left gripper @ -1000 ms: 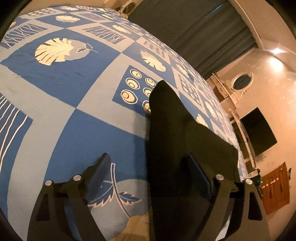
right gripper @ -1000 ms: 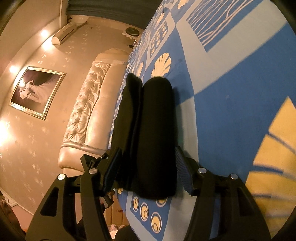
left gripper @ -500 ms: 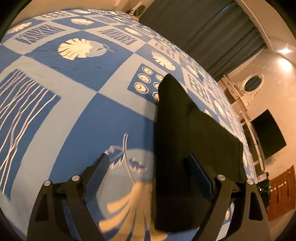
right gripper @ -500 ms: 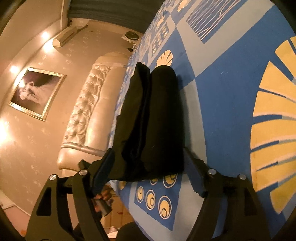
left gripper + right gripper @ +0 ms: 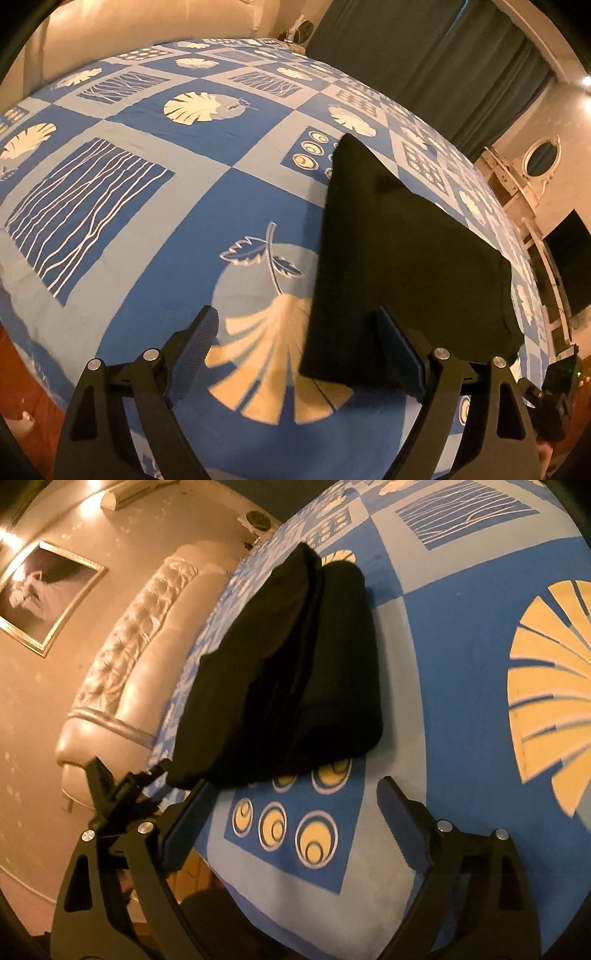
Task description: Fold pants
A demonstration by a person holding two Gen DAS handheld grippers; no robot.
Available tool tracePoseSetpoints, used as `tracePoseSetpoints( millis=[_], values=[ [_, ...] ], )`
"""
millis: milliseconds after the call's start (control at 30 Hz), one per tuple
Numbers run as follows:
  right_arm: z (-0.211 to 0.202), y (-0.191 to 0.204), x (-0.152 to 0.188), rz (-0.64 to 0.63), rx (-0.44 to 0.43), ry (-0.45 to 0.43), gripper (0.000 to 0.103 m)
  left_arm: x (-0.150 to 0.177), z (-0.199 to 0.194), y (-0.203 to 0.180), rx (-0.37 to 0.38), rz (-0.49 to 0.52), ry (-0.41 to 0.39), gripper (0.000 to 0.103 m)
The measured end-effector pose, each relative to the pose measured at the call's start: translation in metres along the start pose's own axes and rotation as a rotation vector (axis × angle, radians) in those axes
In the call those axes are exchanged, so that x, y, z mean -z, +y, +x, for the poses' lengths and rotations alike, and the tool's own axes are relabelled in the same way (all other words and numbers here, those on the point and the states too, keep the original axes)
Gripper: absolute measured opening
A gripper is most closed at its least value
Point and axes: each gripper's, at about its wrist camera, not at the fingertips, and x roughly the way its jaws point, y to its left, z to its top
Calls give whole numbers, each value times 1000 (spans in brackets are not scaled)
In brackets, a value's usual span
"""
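The black pants (image 5: 399, 258) lie folded into a compact stack on the blue patterned bedspread (image 5: 147, 206). In the left wrist view my left gripper (image 5: 299, 350) is open and empty, held back from the stack's near edge, its right finger in front of the fabric. In the right wrist view the folded pants (image 5: 295, 672) show layered edges. My right gripper (image 5: 295, 812) is open and empty, pulled back from the stack over a circle-patterned square.
A tufted cream headboard (image 5: 122, 657) and a framed picture (image 5: 40, 590) stand beyond the bed. Dark curtains (image 5: 424, 55), a white dresser with an oval mirror (image 5: 539, 158) and a dark screen (image 5: 569, 258) lie past the far side. The other gripper (image 5: 122, 786) shows at the stack's left.
Both grippers have drawn back from the folded pants, which were between their fingers a second ago. The pants lie released on the bedspread.
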Motion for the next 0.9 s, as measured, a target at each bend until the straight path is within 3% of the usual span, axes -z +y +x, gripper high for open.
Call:
tracePoseSetpoints(
  millis=[300, 433, 700, 900],
  values=[
    [-10, 8, 21, 24, 64, -1, 90, 21, -27, -39, -39, 139, -9, 85],
    [-14, 21, 30, 5, 152, -10, 90, 29, -42, -48, -40, 161, -35, 85],
    [-17, 70, 53, -183, 331, -101, 90, 40, -71, -62, -80, 226, -120, 85],
    [-18, 92, 68, -261, 401, -167, 90, 38, -82, -60, -86, 216, -152, 85]
  ],
)
